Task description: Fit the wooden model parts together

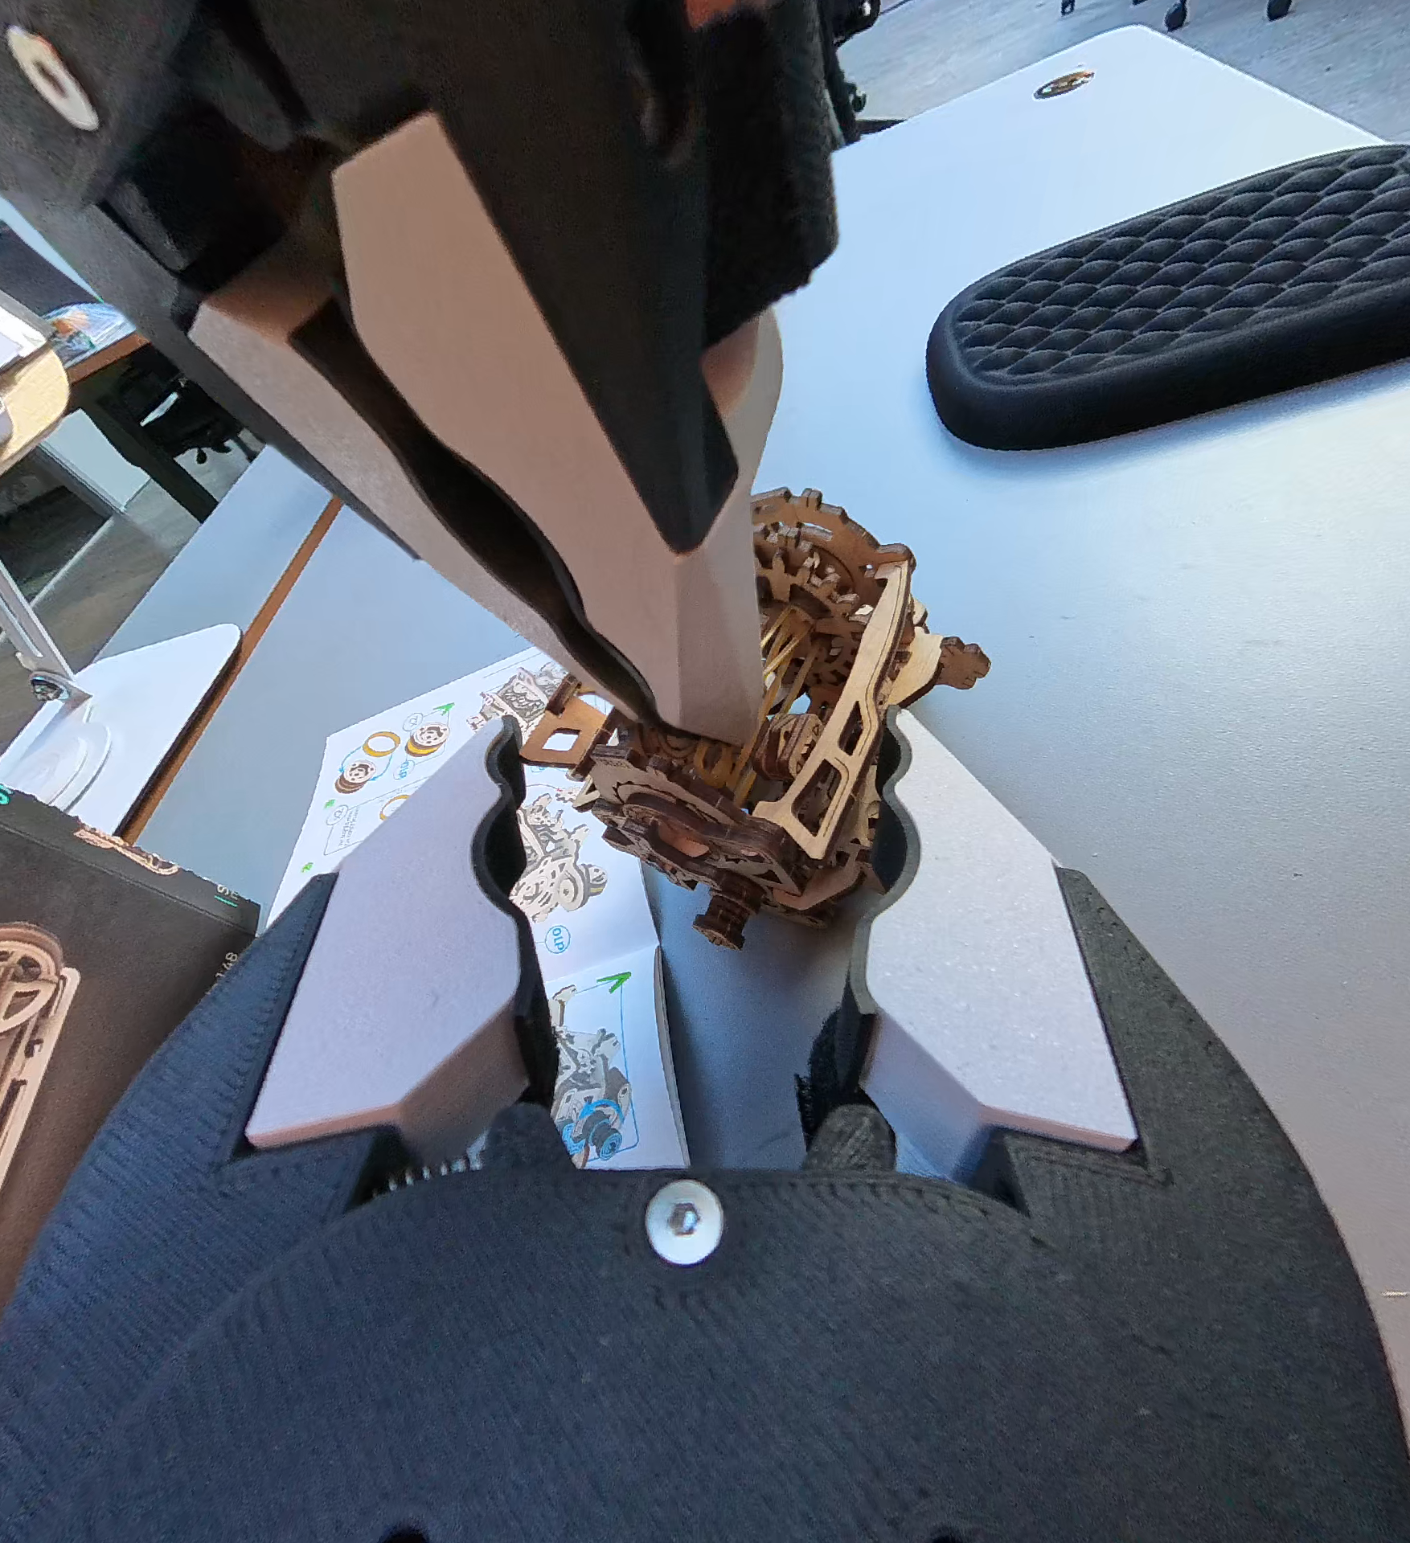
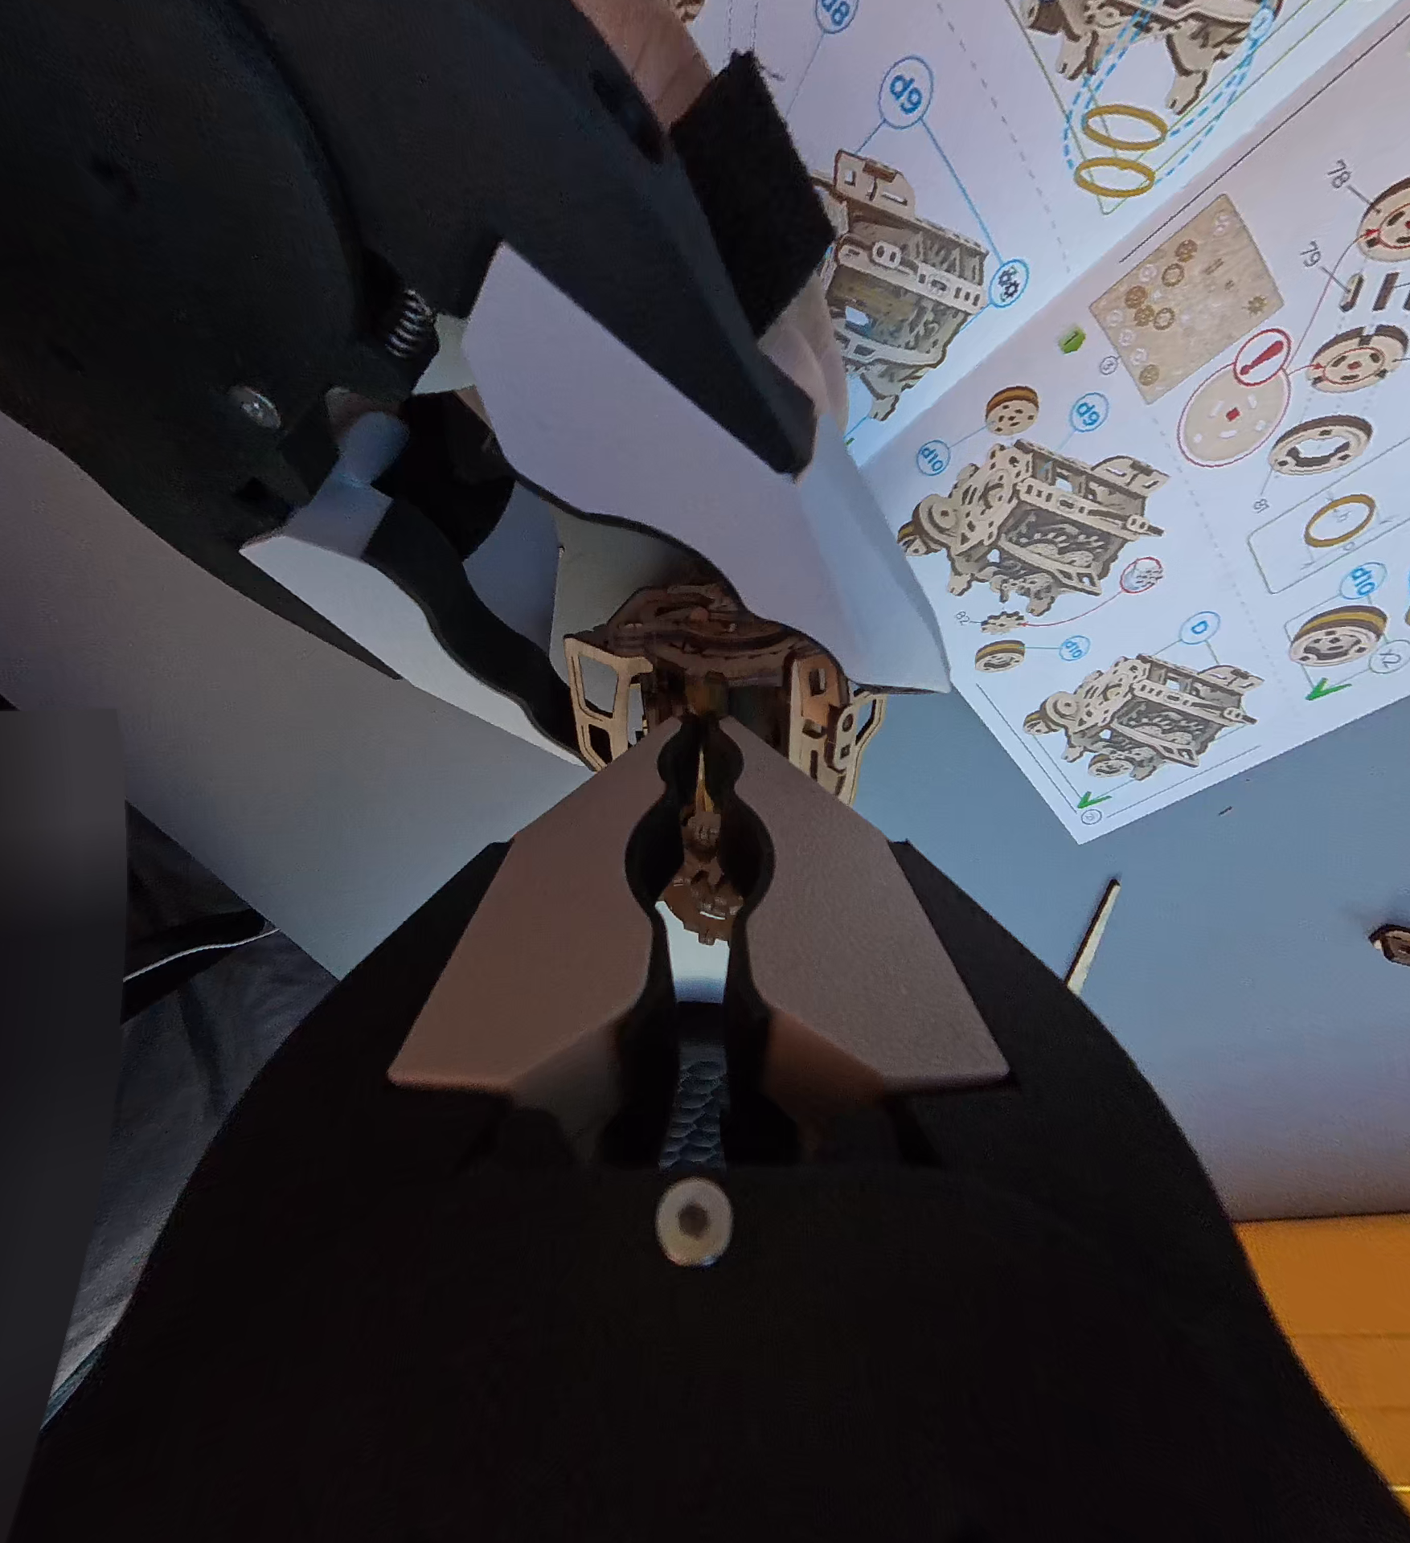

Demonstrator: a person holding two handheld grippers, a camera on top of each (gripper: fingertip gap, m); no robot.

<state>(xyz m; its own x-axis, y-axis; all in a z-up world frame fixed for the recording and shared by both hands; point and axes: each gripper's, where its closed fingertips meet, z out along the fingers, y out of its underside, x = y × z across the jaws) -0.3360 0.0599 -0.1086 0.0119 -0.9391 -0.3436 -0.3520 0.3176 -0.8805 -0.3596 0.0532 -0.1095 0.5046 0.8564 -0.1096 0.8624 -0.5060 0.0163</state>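
On the grey table (image 1: pixel 1186 751) sits the wooden model (image 1: pixel 777 751), between the left gripper's (image 1: pixel 697 801) wide-open fingers; right gripper (image 2: pixel 695 726), fingers closed, perhaps pinching a rubber band, reaches into it.

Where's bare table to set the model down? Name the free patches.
Free: grey table between wooden model and black padded rest, running toward the camera along the right. Crowded: left side, with instruction sheet and black box; both grippers crowd the model.
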